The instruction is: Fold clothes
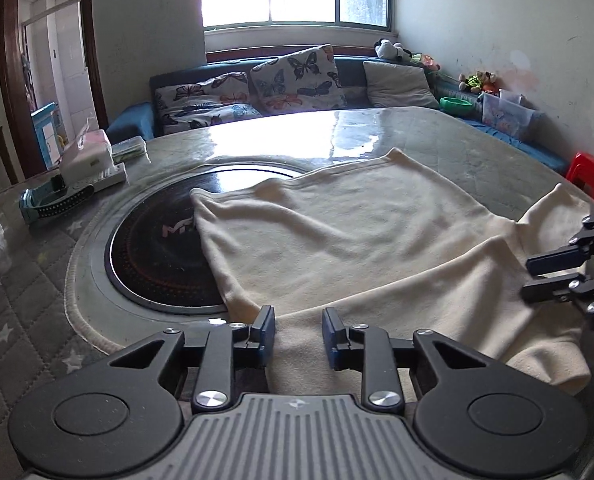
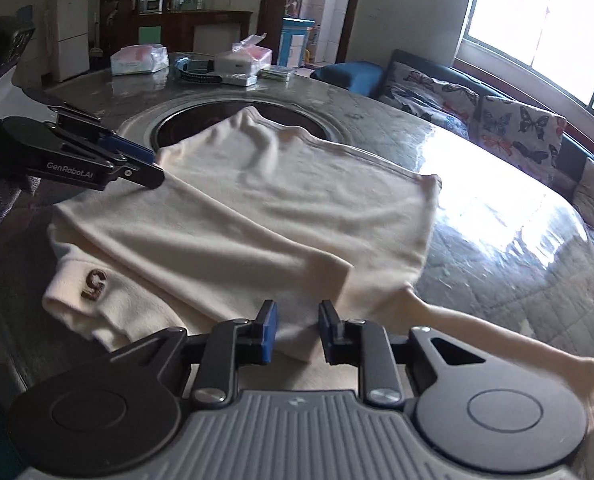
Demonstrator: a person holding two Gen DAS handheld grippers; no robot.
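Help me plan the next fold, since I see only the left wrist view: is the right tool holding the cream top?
Observer: No. The right tool is open, with its fingers astride the near edge of the cream top.
Operator: Where is the sleeve on that side?
Observer: One long sleeve trails out to the right past that tool and is not folded in.
Operator: Any marking on the cloth?
Observer: Yes. A brown patch, shaped like a 5 or an S, sits on a ribbed band at the near left corner.
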